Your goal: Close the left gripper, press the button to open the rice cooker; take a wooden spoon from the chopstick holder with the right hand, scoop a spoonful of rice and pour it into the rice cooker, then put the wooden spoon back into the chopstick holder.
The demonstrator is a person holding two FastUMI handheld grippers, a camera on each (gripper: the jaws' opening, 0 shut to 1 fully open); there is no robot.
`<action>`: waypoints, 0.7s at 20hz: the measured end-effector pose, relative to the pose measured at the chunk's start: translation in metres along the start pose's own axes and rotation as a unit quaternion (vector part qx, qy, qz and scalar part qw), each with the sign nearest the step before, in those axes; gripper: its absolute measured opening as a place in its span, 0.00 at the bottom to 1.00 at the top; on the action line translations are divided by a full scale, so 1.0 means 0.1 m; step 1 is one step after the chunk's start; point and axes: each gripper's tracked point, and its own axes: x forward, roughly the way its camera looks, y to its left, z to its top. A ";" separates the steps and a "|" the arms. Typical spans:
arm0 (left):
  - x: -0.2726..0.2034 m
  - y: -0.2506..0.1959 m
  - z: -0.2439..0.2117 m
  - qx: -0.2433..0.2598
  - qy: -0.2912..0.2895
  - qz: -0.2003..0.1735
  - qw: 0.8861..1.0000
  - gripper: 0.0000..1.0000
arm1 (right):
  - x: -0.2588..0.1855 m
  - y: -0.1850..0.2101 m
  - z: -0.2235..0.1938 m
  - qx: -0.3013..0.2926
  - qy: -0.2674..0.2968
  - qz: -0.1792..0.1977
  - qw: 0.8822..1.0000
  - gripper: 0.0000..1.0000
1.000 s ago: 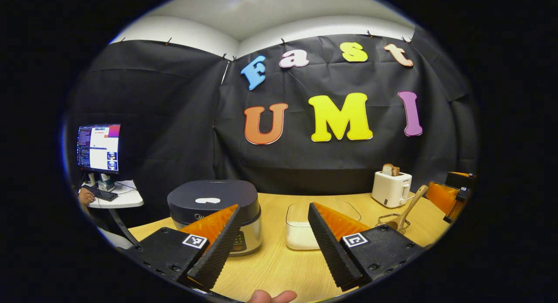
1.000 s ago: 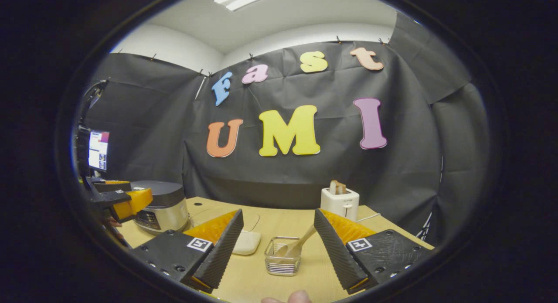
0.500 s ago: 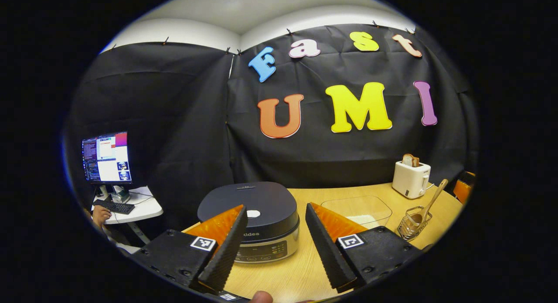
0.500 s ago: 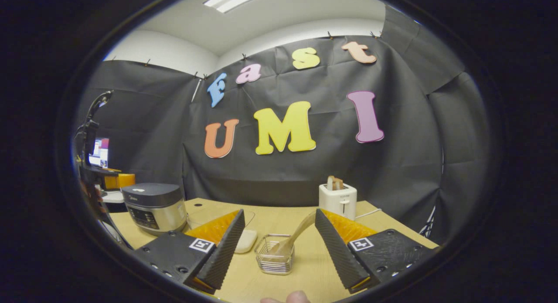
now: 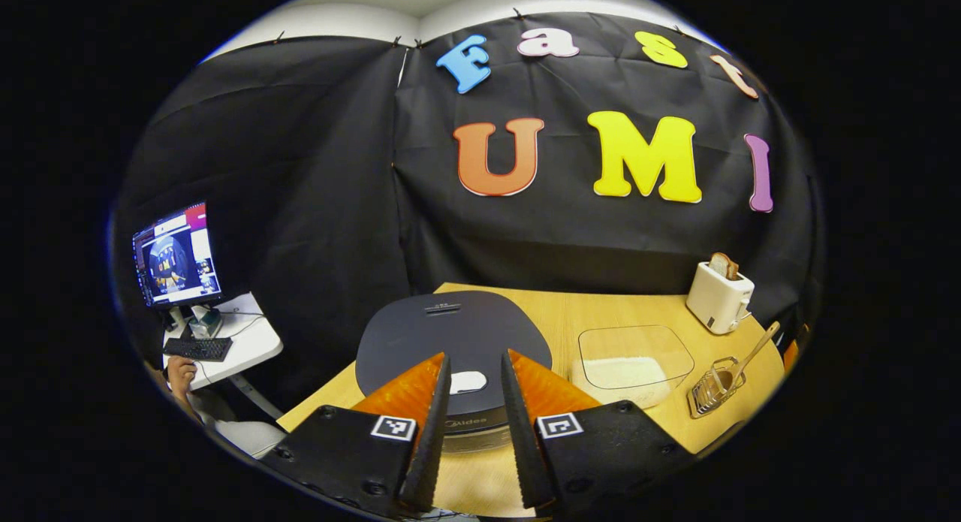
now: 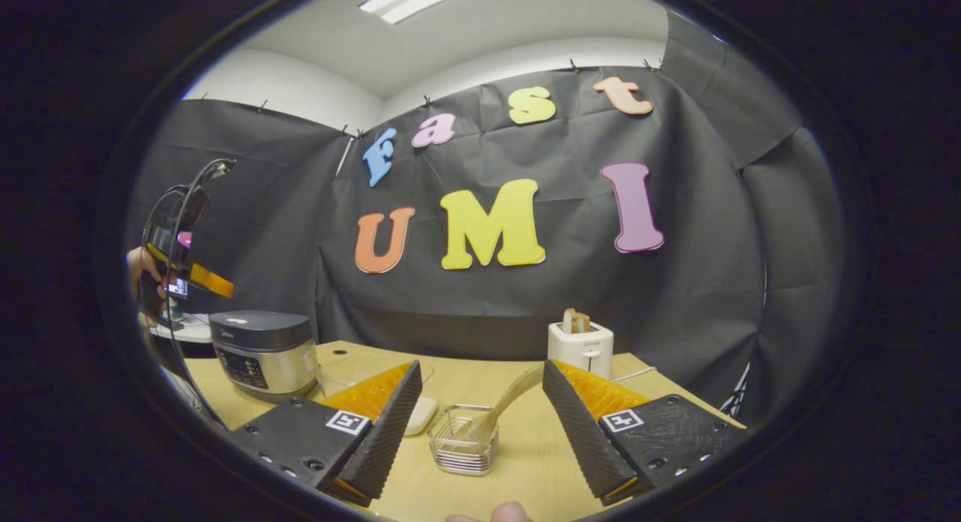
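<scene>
Left claw point(image 5: 474, 432) nearly closed, empty, above rice cooker point(image 5: 453, 338) lid; right claw point(image 6: 477, 424) wide open, empty.

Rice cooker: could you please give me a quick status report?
Lid shut on rice cooker. Left hand-held gripper above its button, fingers narrowed, not closed. Right hand-held gripper open facing spoon.

We see a dark grey rice cooker point(image 5: 453, 334) lid with a white button point(image 5: 467, 381), a pale wooden spoon point(image 6: 501, 408), white rice point(image 5: 622, 371), a white toaster point(image 6: 579, 348) and a light wood-grain table point(image 6: 518, 462).
</scene>
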 end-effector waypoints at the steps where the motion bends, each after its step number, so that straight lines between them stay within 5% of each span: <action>1: 0.08 0.05 -0.03 -0.003 0.019 0.002 1.000 0.42 | -0.02 -0.01 0.00 0.001 -0.002 -0.001 1.000 0.96; 5: 0.31 0.16 -0.17 0.005 0.089 0.014 0.996 0.05 | 0.02 -0.06 -0.07 0.017 0.004 0.004 1.000 0.96; 14: 0.40 0.05 -0.38 -0.063 0.165 -0.013 0.984 0.03 | 0.05 -0.11 -0.20 0.038 0.013 0.010 0.999 0.96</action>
